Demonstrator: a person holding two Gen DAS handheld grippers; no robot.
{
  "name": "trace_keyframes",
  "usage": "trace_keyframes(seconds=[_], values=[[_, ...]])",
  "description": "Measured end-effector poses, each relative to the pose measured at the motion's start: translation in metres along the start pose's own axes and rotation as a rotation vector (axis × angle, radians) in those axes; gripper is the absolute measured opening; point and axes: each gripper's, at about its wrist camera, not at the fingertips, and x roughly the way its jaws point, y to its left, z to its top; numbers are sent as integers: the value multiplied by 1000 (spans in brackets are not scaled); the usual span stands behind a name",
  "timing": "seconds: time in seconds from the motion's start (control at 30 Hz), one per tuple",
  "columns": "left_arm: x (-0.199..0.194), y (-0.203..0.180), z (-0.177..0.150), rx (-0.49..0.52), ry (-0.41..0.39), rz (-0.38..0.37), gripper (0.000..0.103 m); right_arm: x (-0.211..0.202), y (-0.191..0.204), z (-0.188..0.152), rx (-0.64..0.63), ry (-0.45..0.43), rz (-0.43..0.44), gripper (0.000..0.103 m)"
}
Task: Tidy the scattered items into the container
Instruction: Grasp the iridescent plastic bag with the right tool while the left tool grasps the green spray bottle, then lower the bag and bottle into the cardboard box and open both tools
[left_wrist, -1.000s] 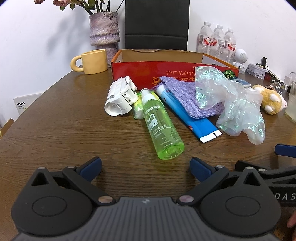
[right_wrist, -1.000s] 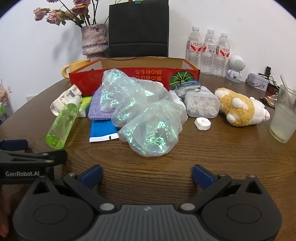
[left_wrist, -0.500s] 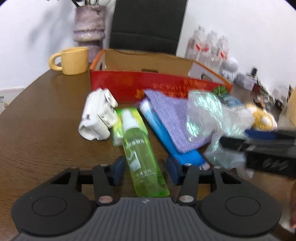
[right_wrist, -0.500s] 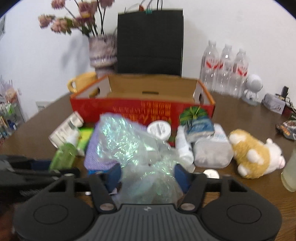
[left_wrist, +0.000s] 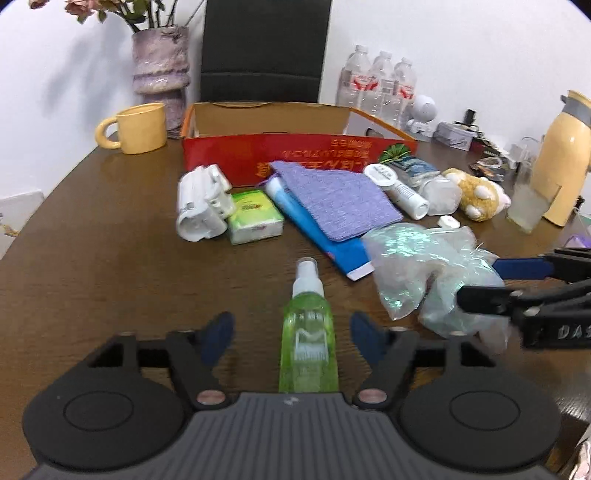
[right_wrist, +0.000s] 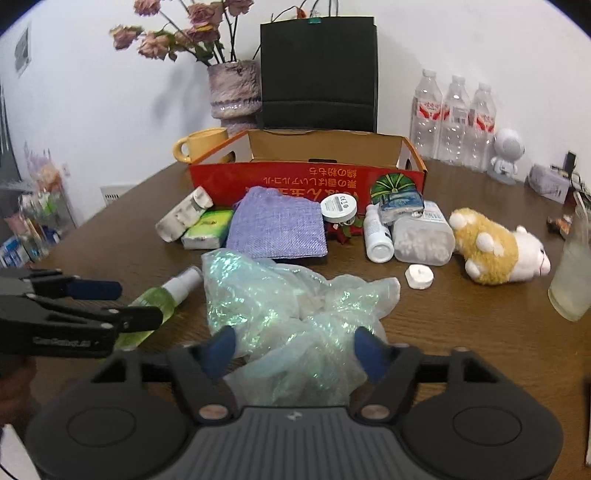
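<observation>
A green spray bottle lies on the brown table between the fingers of my left gripper. Its jaws are opening, with a gap on each side of the bottle. A crumpled iridescent plastic bag sits between the fingers of my right gripper, whose jaws are also opening and do not pinch it. The red cardboard box stands open at the back. In front of it lie a purple pouch, a blue tube, a tissue pack and a white folded device.
A plush toy, a swab jar, a white bottle and a small candle lie to the right. A yellow mug, a vase, water bottles, a glass and a yellow flask ring the table.
Both grippers closed in on the bottle and the bag, drew them toward the near edge away from the pile, and now their jaws stand wider again.
</observation>
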Motion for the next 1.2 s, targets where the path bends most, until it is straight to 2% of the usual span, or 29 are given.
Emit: trace_keyframes(seconds=[0.07,0.1,0.13,0.17,0.2,0.23,0.3,0.4,0.5,0.63,0.77,0.87,0.93,1.07,1.2], values=[[6,0,0,-6,42,-18,65,14,-4,2,24,33,-14,69],[6,-1,0,0,51,-22,61,20,-5,3,36,50,-21,62],[5,-3,0,11,53,-24,42,25,-7,2,47,68,-20,46],[3,-3,1,10,63,-37,32,28,-8,2,53,82,-21,36],[0,-3,3,12,69,-46,32,30,-9,1,59,95,-20,20],[-3,-3,5,20,68,-48,31,27,-11,3,64,95,-7,14],[-15,-4,13,43,36,-61,31,19,-15,9,77,78,21,10],[-33,3,40,29,-5,-131,31,-5,-22,30,71,-1,56,10],[-28,9,82,-4,13,-185,31,-17,-30,58,58,-62,80,10],[-4,14,142,-5,39,-175,31,0,-47,116,31,-82,39,10],[40,25,213,-74,98,-142,32,44,-63,181,40,-26,38,10],[80,21,256,-60,115,-47,32,86,-67,225,22,35,0,10],[113,23,276,-71,155,2,32,120,-73,248,39,91,-14,10],[184,46,300,-172,248,71,32,186,-94,277,133,211,4,10],[239,70,305,-240,322,114,32,239,-103,285,160,292,-24,11]])
